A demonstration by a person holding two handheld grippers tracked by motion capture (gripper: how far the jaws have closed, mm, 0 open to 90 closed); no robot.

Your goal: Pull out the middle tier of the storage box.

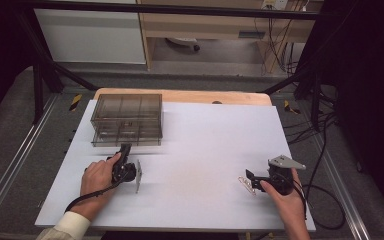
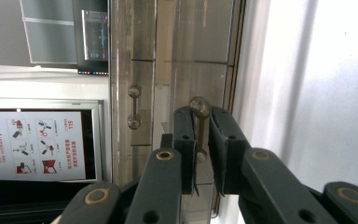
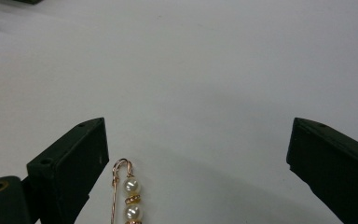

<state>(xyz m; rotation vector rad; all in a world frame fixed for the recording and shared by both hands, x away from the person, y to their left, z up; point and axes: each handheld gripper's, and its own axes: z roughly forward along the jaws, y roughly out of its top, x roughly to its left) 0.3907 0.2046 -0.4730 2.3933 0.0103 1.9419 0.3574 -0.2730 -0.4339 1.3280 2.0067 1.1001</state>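
Smoky clear plastic made up the drawer box [image 1: 126, 119], which stood at the far left of the white surface [image 1: 200, 145], its front facing the person. The left claw [image 1: 125, 149] reached up to that front, held in the person's left hand [image 1: 99, 176], with a cable trailing back past the cuff. In the left gripper view the left claw [image 2: 199, 122] was turned on its side, and its two black jaws were closed around a slim metal handle [image 2: 199, 122] on the lower drawer; the handle's round end [image 2: 199, 106] showed just beyond the jaw tips. A second handle [image 2: 134, 106], on the other drawer, sat free beside it, untouched. The drawer fronts looked flush with the box, as far as could be told.

Well apart, at the near right of the surface, the right hand [image 1: 285, 192] held the right claw [image 1: 248, 175] low over the sheet, its grey plate on top. A gold pin with pearls [image 1: 247, 185] lay on the surface right by its tips. In the right gripper view the right claw [image 3: 198, 149] stood wide open, and the pin [image 3: 126, 191] lay flat between the jaws, close to the left-hand one, touching neither as far as the view showed.
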